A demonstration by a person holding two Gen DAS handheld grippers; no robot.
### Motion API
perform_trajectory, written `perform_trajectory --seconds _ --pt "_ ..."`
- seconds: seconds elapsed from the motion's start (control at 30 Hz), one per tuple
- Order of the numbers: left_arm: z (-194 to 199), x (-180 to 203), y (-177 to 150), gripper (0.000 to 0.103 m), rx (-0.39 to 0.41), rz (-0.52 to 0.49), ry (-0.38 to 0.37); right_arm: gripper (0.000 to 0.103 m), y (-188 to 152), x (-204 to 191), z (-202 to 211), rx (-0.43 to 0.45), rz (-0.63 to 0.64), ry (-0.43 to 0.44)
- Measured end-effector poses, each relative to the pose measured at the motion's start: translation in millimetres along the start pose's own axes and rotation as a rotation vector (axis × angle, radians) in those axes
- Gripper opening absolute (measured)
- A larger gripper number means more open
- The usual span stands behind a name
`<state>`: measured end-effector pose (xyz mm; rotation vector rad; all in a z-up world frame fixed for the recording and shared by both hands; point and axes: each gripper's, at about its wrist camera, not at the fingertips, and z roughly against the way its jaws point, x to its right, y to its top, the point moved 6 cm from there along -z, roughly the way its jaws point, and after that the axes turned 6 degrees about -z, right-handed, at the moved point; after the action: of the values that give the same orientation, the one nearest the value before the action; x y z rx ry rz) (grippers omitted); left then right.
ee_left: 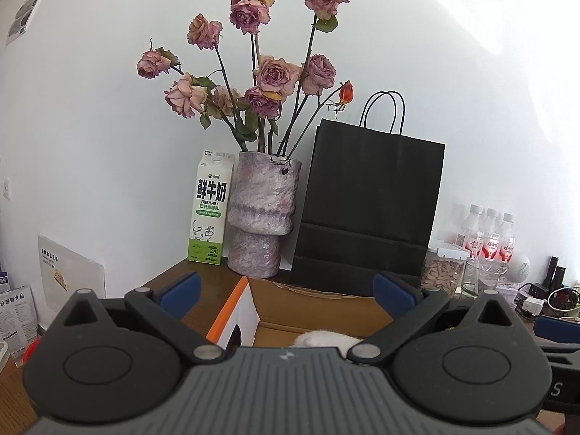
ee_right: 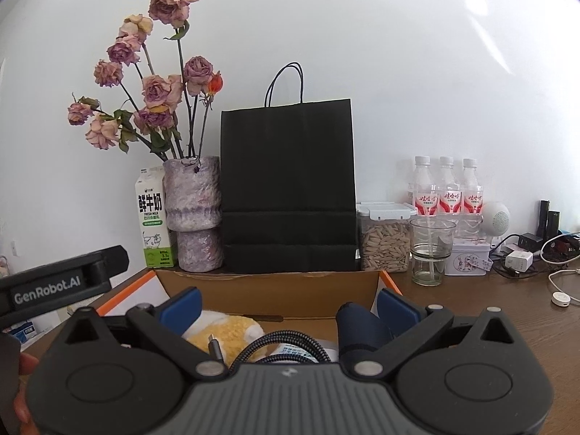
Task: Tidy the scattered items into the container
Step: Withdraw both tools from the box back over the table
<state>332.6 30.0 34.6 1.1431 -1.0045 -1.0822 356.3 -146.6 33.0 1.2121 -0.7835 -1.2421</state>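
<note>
The cardboard box (ee_right: 272,288) with orange-edged flaps sits open on the brown table. Inside lie a yellow and white plush toy (ee_right: 226,328), a braided cable (ee_right: 253,349) with a metal plug, and a dark blue soft item (ee_right: 359,330). My right gripper (ee_right: 290,308) hangs open just above them, its blue pads wide apart and touching nothing. In the left wrist view my left gripper (ee_left: 286,291) is open too, over the box's left corner (ee_left: 235,304), with only a white fluffy patch (ee_left: 326,339) showing below it.
Behind the box stand a milk carton (ee_right: 154,224), a vase of dried roses (ee_right: 194,210) and a black paper bag (ee_right: 288,188). To the right are a seed jar (ee_right: 386,239), a glass (ee_right: 431,250), three bottles (ee_right: 447,192), a tin, chargers and cables (ee_right: 560,290).
</note>
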Motion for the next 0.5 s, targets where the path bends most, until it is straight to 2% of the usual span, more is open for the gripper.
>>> perform_trajectory --seconds 0.5 --pt "16 1 2 0.103 0.039 0.014 -0.023 0.103 -2 -4 12 0.007 0.046 -0.015"
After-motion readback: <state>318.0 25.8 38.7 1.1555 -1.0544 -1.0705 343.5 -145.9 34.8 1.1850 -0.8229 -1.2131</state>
